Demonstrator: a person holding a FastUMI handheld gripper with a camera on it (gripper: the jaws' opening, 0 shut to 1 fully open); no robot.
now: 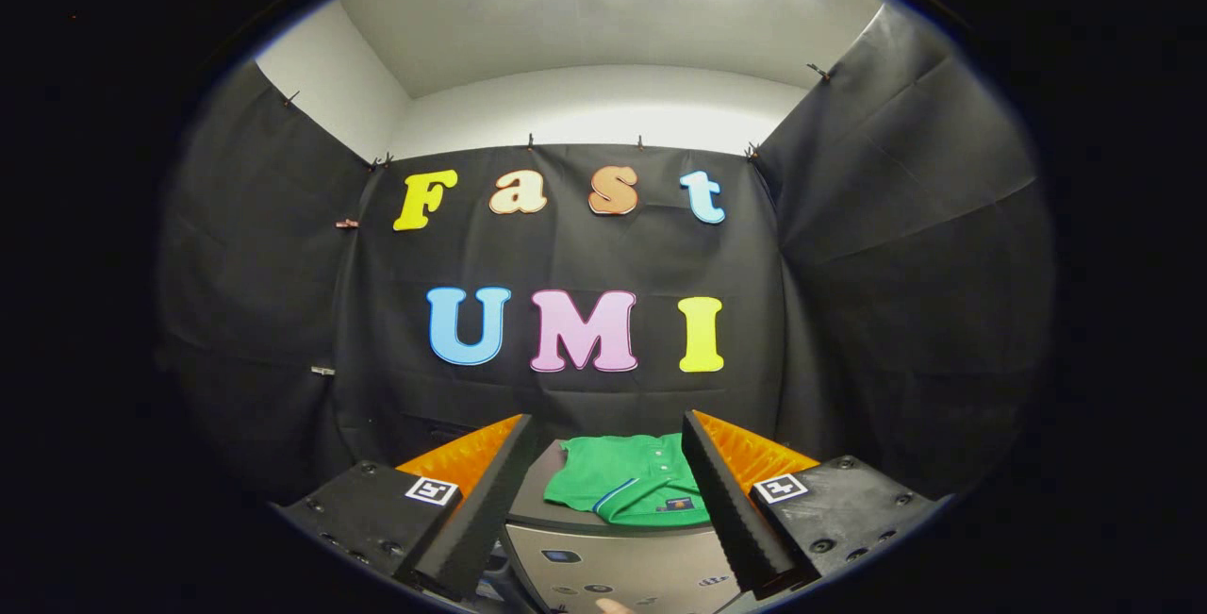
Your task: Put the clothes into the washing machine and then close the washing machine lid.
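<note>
Shirt [630, 489], green and folded, lies on the closed washer [613, 569] lid beyond the gripper [603, 539], whose fingers stand wide apart holding nothing (control panel nearest, between them), so a shallow pinch might catch only the top layer and let it unfold or slide off.

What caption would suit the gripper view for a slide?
Open tongs frame a folded green shirt lying beyond them on the closed washing machine, not yet grasped.
</note>
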